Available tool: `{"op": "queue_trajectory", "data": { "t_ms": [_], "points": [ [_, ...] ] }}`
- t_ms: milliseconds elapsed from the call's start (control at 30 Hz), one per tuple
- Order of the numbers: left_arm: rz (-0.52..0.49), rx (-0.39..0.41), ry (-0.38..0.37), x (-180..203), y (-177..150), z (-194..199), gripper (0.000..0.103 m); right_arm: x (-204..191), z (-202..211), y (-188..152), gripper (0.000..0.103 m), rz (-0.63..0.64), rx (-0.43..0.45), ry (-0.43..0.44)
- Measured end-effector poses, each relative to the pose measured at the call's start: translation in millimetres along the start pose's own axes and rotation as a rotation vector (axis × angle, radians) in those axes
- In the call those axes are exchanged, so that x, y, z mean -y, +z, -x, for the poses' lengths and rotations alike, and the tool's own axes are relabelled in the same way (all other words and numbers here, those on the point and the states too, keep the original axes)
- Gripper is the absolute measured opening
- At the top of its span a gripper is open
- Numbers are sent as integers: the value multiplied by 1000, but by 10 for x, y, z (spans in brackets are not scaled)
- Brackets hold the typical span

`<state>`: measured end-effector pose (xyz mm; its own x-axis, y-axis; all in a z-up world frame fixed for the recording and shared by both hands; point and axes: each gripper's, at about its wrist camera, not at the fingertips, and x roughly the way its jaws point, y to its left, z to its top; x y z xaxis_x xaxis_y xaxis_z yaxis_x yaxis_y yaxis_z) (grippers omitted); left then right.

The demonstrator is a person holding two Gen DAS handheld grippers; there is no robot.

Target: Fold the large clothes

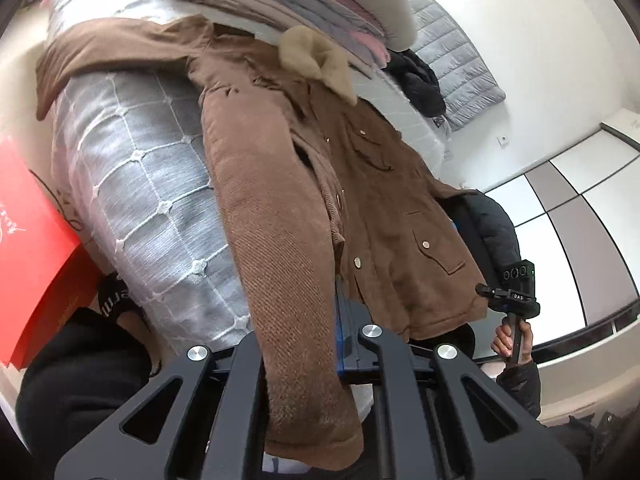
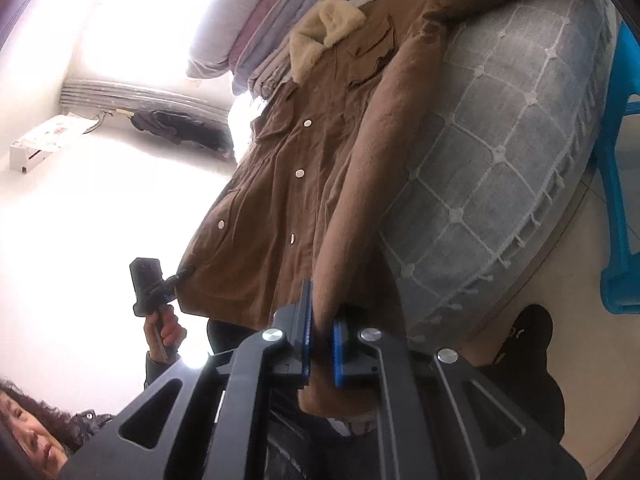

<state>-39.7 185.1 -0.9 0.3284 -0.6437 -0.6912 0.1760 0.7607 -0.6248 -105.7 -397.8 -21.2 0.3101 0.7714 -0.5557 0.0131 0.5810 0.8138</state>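
Observation:
A brown coat (image 1: 360, 184) with a cream fleece collar (image 1: 316, 56) lies front-up on a bed under a grey grid-stitched quilt (image 1: 140, 184). My left gripper (image 1: 328, 312) is shut on one brown sleeve (image 1: 272, 240), whose cuff hangs over the fingers and hides one blue pad. In the right wrist view my right gripper (image 2: 322, 332) is shut on the other sleeve (image 2: 360, 184), pinched between its blue pads (image 2: 340, 344). Each view shows the other gripper in a hand beside the coat's hem: the right gripper (image 1: 486, 291) and the left gripper (image 2: 180, 274).
Folded blankets (image 1: 280, 0) are stacked at the head of the bed, with a black garment (image 1: 416, 76) beside them. A red box (image 1: 32, 240) stands by the bed on one side, a blue plastic stool (image 2: 620, 160) on the other. The person's feet stand near the bed edge.

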Motion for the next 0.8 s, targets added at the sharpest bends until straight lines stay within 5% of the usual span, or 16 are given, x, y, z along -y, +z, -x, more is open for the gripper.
{"op": "queue_trajectory", "data": {
  "t_ms": [167,267,367,433,467,500,567,633,800],
  "points": [
    [46,-153,109,-402,-84,-209,9,432,-130,-22,9,-53,-89,-122],
    [184,-232,128,-895,-239,-324,19,668,-121,-13,11,-117,-102,-178],
    [214,-181,157,-964,-275,-161,35,718,95,59,21,-146,-40,-238],
    [228,-145,240,-1003,-259,30,47,638,310,158,45,-149,47,-247],
    [241,-113,249,-1017,-239,144,47,587,410,213,66,-146,96,-229],
    [248,-55,282,-1016,-203,311,51,537,490,275,74,-139,142,-200],
    [217,94,344,-872,-106,601,66,458,567,393,75,-128,211,-135],
    [164,209,350,-659,-9,709,83,454,629,595,92,-150,323,-34],
    [-40,314,339,81,352,209,88,896,480,1112,94,-341,470,128]
  ]
}}
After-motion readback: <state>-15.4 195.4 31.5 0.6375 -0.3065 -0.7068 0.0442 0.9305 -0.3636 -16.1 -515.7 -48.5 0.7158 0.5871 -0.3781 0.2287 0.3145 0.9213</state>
